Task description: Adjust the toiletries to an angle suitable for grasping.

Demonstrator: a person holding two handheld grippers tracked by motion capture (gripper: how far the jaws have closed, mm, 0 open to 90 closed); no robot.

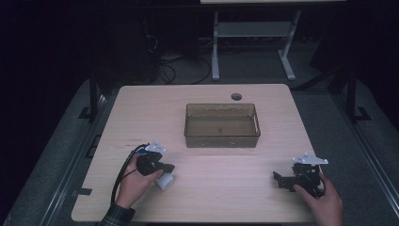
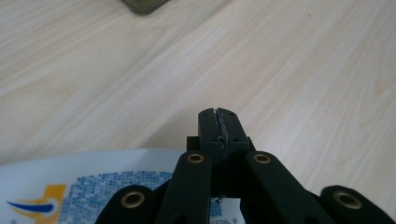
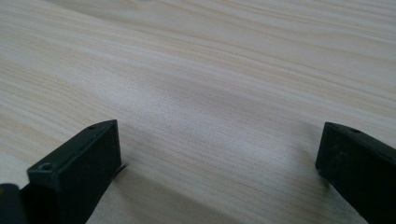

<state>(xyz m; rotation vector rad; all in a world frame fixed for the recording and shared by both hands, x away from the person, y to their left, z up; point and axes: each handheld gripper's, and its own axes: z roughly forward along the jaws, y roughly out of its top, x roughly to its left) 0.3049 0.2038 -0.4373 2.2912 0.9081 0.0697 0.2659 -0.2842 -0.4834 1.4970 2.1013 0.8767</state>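
Two grippers sit low at the near edge of the table point(image 1: 141, 103). The left gripper point(image 2: 219, 126), at about seven o'clock from the table's centre, has its jaws pressed together with nothing visibly between the tips; a white packet point(image 1: 164, 181) with a blue and orange print lies just under and beside it, touching the gripper body. The right gripper point(image 3: 217, 154), at about five o'clock, stands spread wide over bare wood. My judgement: the packet is not pinched, so a lift from here would likely leave it behind or nudge it along the smooth top. Farther off, at twelve o'clock from the hands, a clear brownish bin point(image 1: 222, 125) stands empty, well apart from the packet, with nothing between them. Beyond it is a round cable hole point(image 1: 236, 96).
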